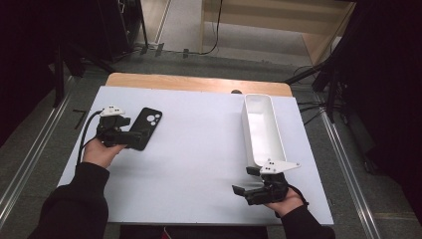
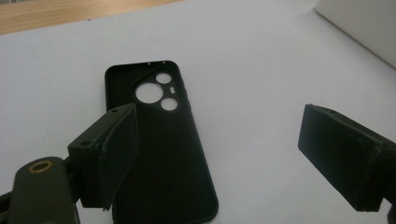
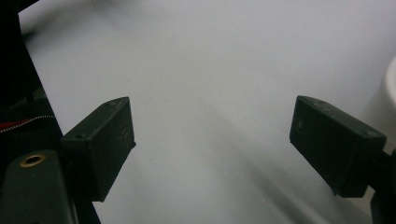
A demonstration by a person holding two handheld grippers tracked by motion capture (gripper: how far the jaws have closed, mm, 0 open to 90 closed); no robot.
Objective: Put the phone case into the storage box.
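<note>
A black phone case (image 1: 152, 121) lies flat on the white table (image 1: 199, 149) at the left, inside up, its camera cut-outs at the far end. My left gripper (image 1: 133, 138) is at the case's near end, pointing along it. In the left gripper view the case (image 2: 163, 154) runs up from beside the left jaw, which overlaps its left edge; the right jaw stands well off to the side over bare table. That gripper (image 2: 219, 135) is open and grips nothing. My right gripper (image 1: 245, 180) rests near the front right, open, with only bare table between its jaws (image 3: 212, 135).
A long white tray (image 1: 261, 129) stands at the right, its near end just beyond the right gripper; its wall (image 3: 390, 93) shows in the right gripper view. A wooden strip (image 1: 199, 82) borders the table's far edge. Dark stands and cables surround the table.
</note>
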